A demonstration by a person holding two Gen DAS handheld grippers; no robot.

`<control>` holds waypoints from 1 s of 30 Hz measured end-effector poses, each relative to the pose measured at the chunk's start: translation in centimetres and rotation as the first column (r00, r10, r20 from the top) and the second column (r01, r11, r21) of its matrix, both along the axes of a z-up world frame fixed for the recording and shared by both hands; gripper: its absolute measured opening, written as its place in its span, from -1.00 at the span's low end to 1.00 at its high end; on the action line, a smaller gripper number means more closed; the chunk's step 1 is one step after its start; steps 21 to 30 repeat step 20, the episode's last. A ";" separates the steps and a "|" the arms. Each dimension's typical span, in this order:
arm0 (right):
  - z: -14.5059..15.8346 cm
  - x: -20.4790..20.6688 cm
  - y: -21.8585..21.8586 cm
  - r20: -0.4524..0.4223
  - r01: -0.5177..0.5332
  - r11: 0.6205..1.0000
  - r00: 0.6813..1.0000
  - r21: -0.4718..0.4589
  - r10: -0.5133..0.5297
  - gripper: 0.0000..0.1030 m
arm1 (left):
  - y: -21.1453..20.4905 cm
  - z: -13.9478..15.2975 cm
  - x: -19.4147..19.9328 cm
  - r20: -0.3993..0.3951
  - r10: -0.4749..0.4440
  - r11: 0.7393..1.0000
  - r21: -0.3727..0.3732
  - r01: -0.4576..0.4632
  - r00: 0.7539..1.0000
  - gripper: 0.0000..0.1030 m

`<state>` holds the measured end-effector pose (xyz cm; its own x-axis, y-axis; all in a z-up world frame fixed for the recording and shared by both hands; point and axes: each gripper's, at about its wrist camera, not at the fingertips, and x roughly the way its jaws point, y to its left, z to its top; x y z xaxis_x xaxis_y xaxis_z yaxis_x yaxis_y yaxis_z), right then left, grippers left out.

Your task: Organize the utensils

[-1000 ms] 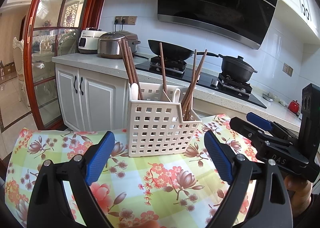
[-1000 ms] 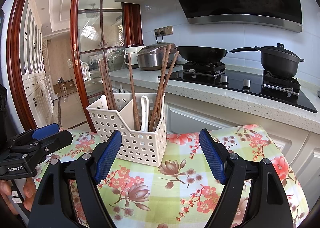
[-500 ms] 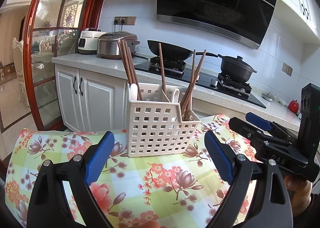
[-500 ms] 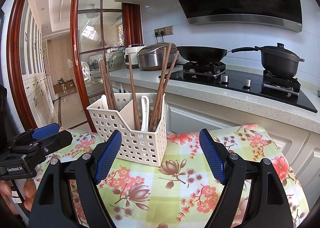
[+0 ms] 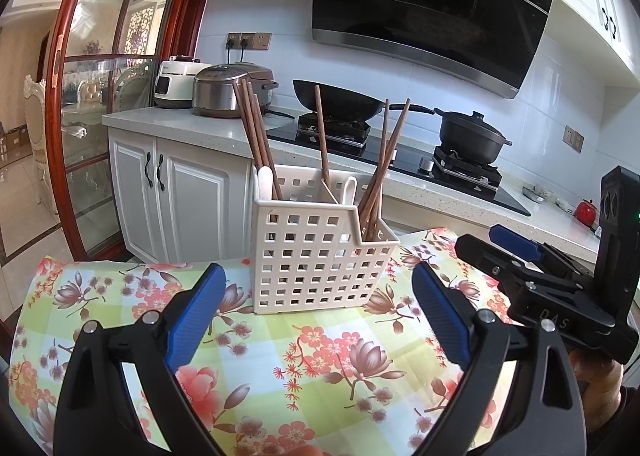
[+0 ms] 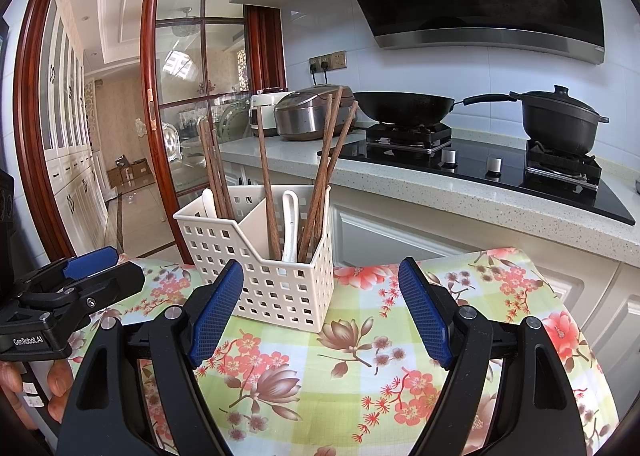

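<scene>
Both sets of fingers spread wide and holding nothing: left gripper (image 5: pixel 316 308) and right gripper (image 6: pixel 320 314) hovering just short of the white perforated utensil caddy (image 5: pixel 316 256), apart from it. Caddy upright on the floral-clothed worktop (image 5: pixel 320 368), wooden chopsticks (image 6: pixel 324 160) and white spoons (image 6: pixel 290 224) standing sorted in its compartments. Probably backed off because nothing loose left to put away.

basket (image 5: pixel 316 256): white perforated plastic, matt | chopsticks (image 5: pixel 256 136): dark wood | spoon (image 6: pixel 290 224): glossy white plastic | tablecloth (image 5: pixel 320 356): floral, slight sheen | gripper pads (image 6: pixel 216 312): blue textured | hob (image 6: pixel 480 172): glossy black glass
</scene>
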<state>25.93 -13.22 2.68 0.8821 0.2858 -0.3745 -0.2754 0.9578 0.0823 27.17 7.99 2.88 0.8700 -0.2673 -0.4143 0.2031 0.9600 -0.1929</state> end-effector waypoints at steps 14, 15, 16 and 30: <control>0.0 -0.1 0.1 0.000 -0.003 1.000 1.000 -0.001 0.003 0.46 | -0.1 -0.2 0.0 -0.005 0.005 1.000 0.006 -0.005 1.000 0.90; -0.1 -0.1 0.1 0.000 -0.002 1.000 1.000 0.000 0.002 0.46 | -0.2 -0.2 0.0 -0.006 0.001 1.000 0.011 -0.001 1.000 0.90; -0.1 -0.2 0.2 -0.001 -0.002 1.000 1.000 0.001 0.002 0.46 | -0.2 -0.1 0.0 -0.005 0.006 1.000 0.017 -0.006 1.000 0.90; -0.2 -0.2 0.2 -0.002 -0.003 1.000 1.000 0.001 0.003 0.46 | -0.3 -0.1 0.0 -0.004 0.005 1.000 0.016 -0.005 1.000 0.90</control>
